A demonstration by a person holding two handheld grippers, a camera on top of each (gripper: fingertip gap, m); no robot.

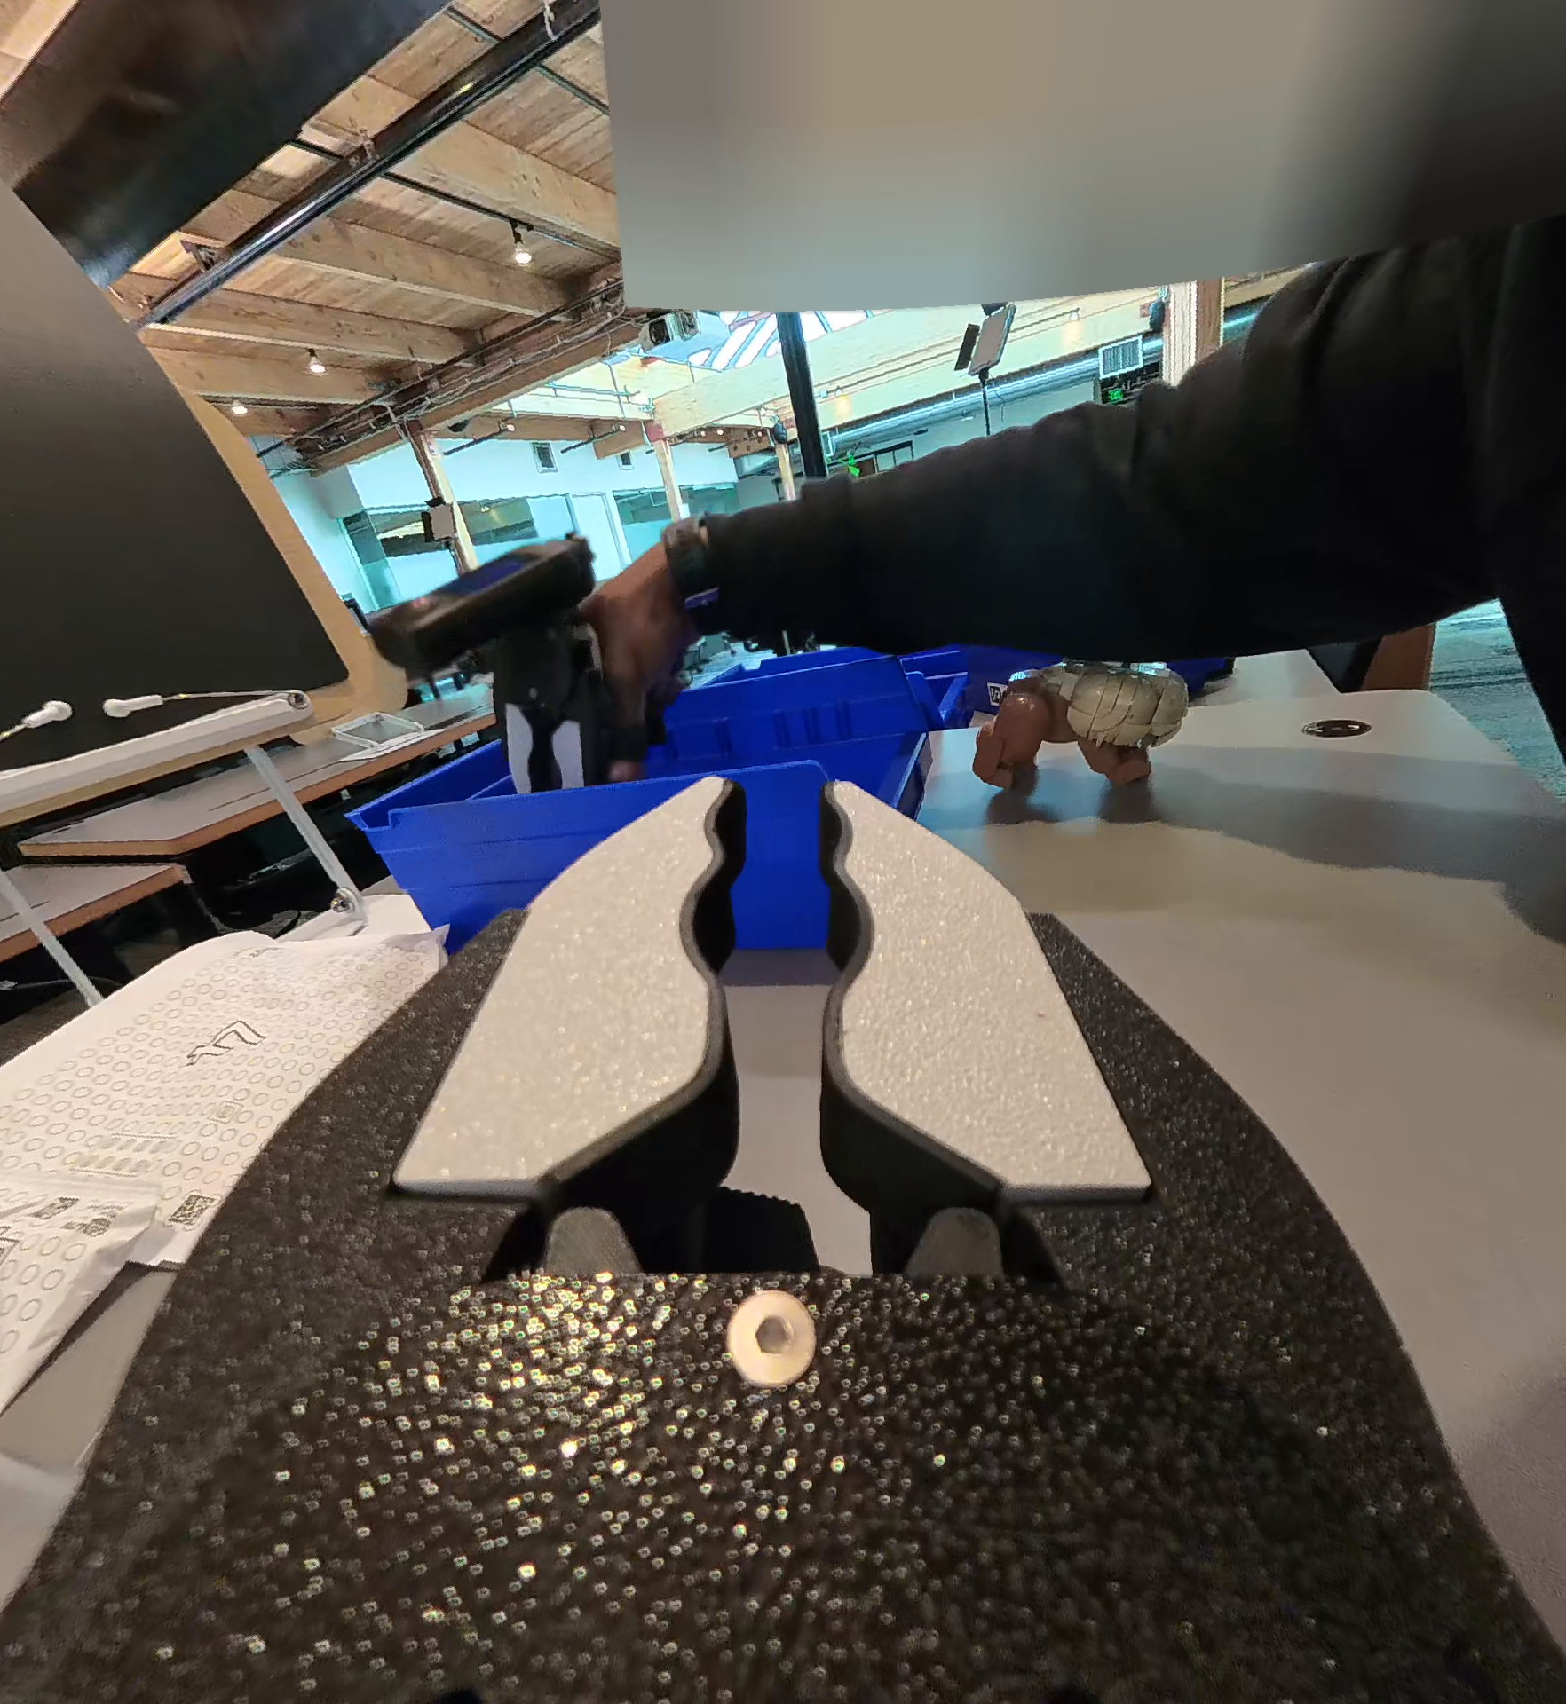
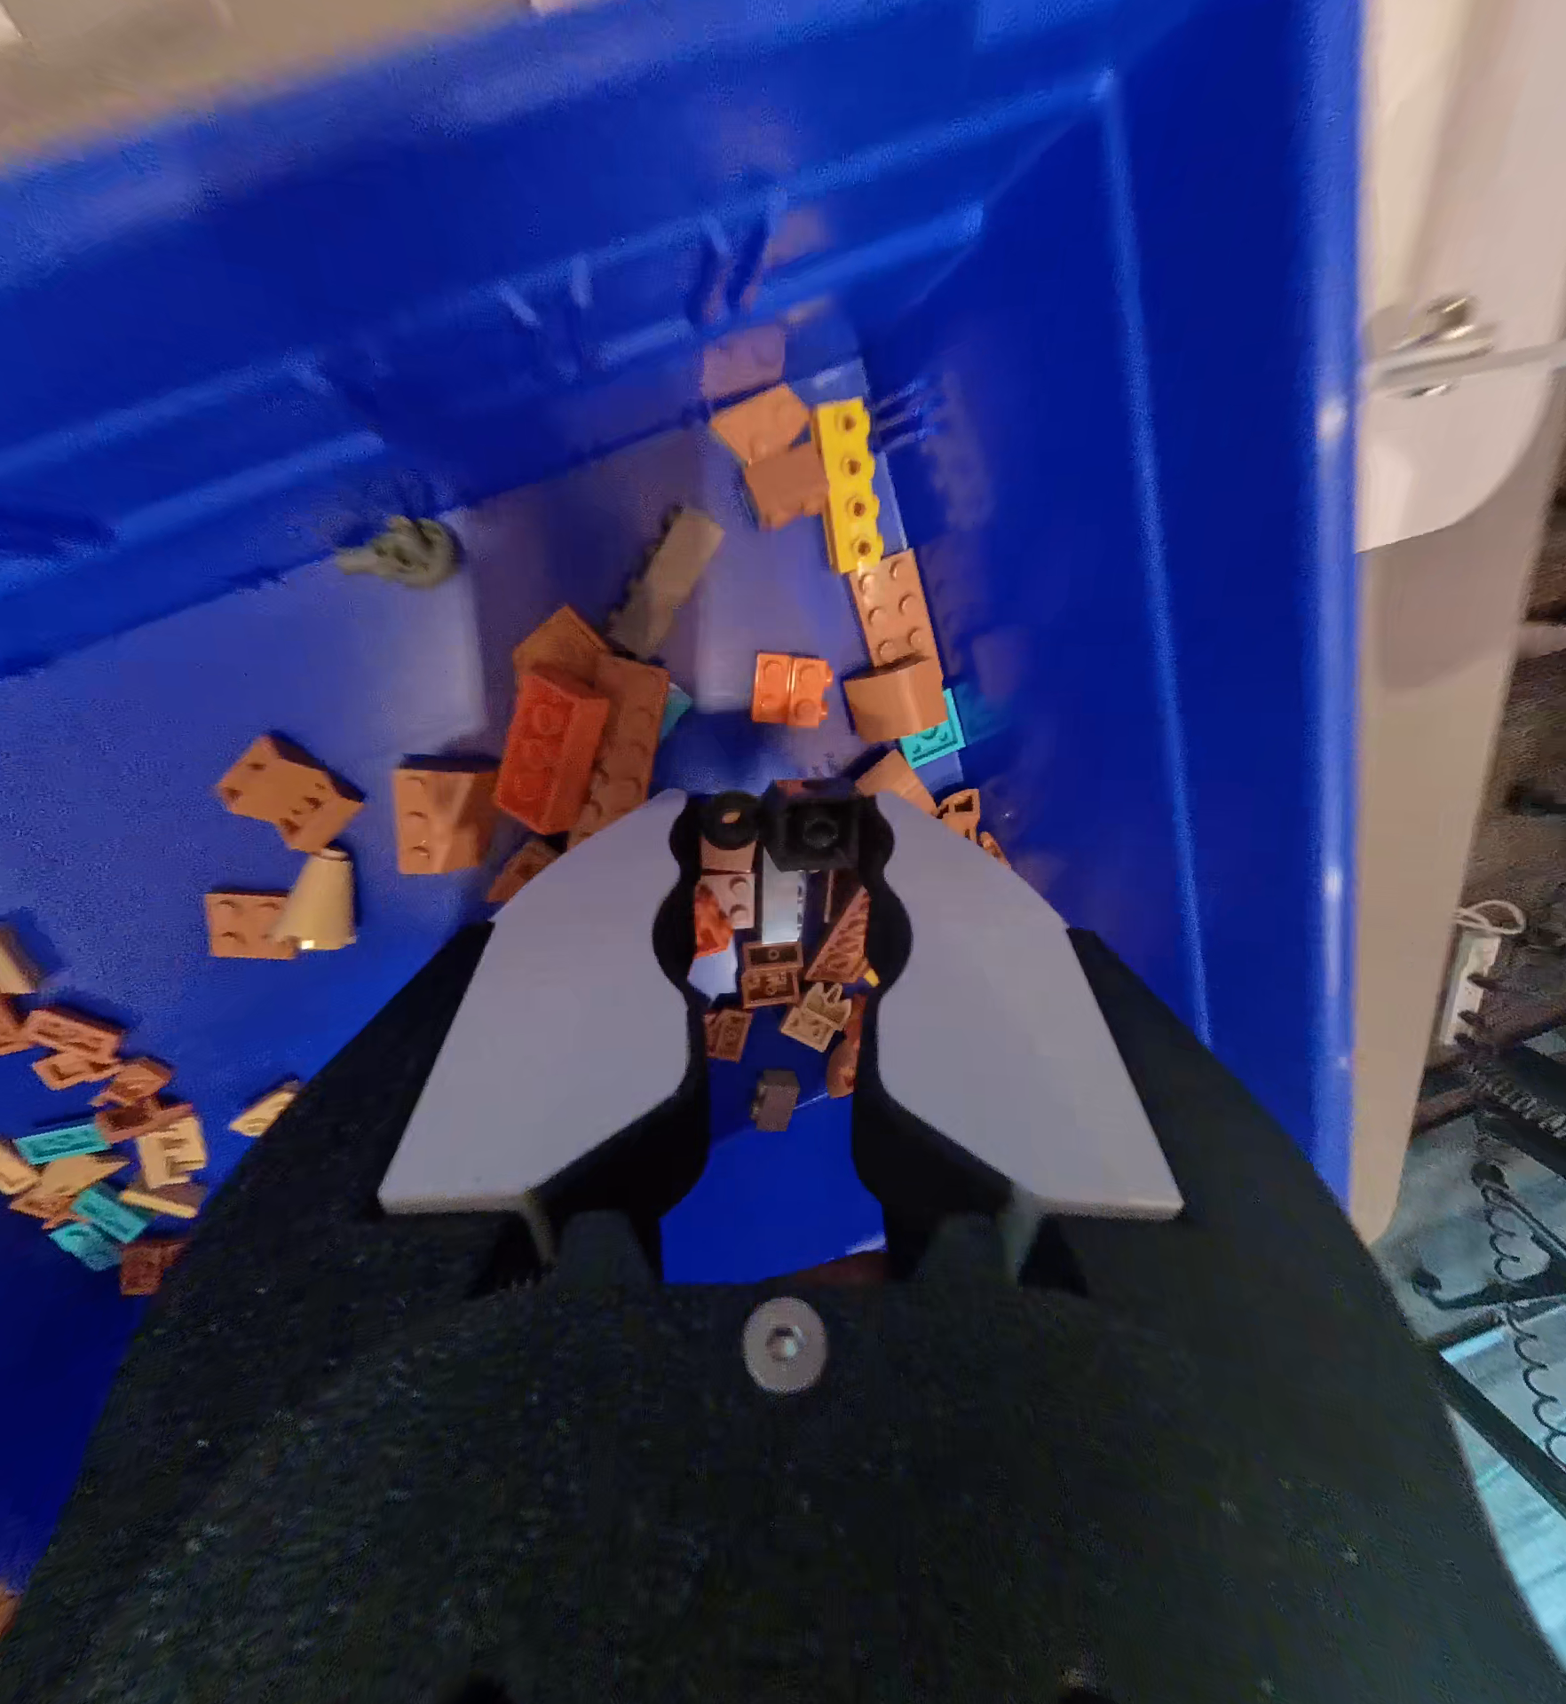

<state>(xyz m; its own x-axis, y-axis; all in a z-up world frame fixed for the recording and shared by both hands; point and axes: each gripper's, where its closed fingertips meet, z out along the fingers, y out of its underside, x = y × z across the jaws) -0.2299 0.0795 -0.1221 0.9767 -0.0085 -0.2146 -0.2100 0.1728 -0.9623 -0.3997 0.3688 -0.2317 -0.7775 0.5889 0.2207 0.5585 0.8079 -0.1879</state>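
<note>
While the left gripper rests low over the grey counter, its jaws stand narrowly apart with only air between them, and the wall of a blue bin rises just beyond the fingertips. Printed paper sheets lie on the counter to the left of the gripper. A brown and grey brick-built animal figure stands on the counter farther off to the right, near more blue bins. A person's dark sleeve reaches across above it, and the hand holds the right gripper down inside the blue bin. In the right wrist view, that gripper's jaws stand moderately apart over a heap of small bricks, with a black brick and a black round piece between the fingertips; whether the pads press on them cannot be told. Brown bricks, an orange brick, a yellow holed brick and teal plates lie scattered about the bin floor, crowding the fingertips on both sides.
</note>
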